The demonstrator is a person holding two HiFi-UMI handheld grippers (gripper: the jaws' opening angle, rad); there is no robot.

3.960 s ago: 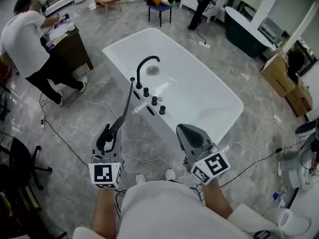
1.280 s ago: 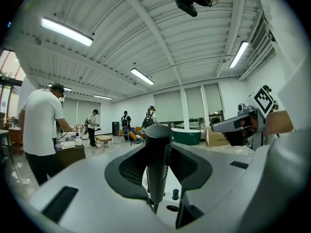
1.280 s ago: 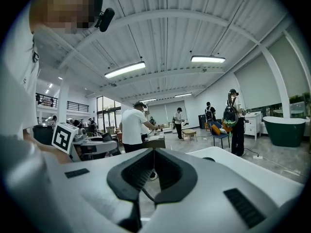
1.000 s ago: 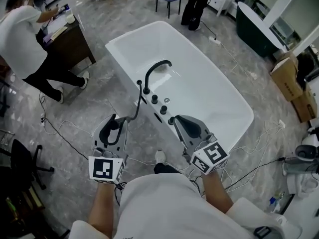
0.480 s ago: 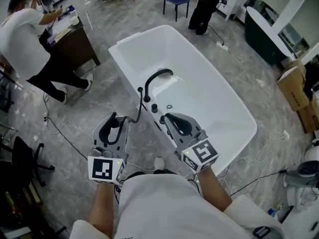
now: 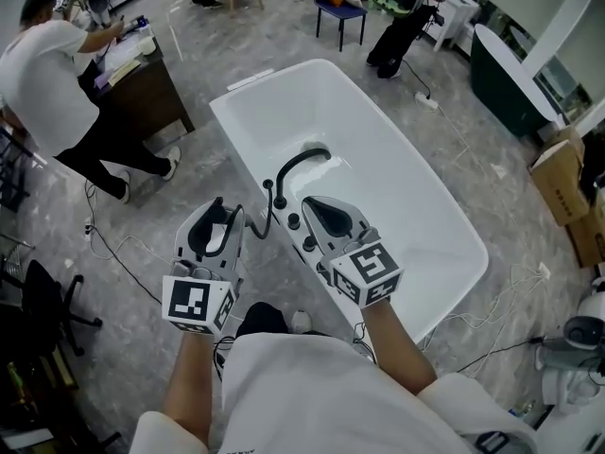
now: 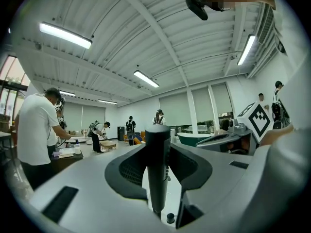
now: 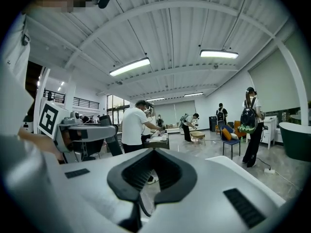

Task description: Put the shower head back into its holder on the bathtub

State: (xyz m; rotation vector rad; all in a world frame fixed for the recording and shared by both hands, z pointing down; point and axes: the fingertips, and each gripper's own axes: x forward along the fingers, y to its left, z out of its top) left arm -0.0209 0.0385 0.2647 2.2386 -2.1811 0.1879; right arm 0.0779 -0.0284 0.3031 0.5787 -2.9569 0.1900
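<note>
— Your tongs?
— Your left tongs clamp the shower head, its long axis upright across the pads. Your right tongs are closed on nothing.
— Where is it?
— Just outside the bathtub rim, near the black spout.

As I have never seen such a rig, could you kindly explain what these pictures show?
There is no robot here: a person holds a grey two-jaw gripper in each hand. The head view comes from a camera on the person's head, looking steeply down. The two gripper views come from a camera riding on each gripper, looking along its jaws. Below stands a white freestanding bathtub with a black curved faucet at its near rim. The left gripper is clamped on the black cylindrical shower head handle. The right gripper is shut, with nothing between its jaws.
</note>
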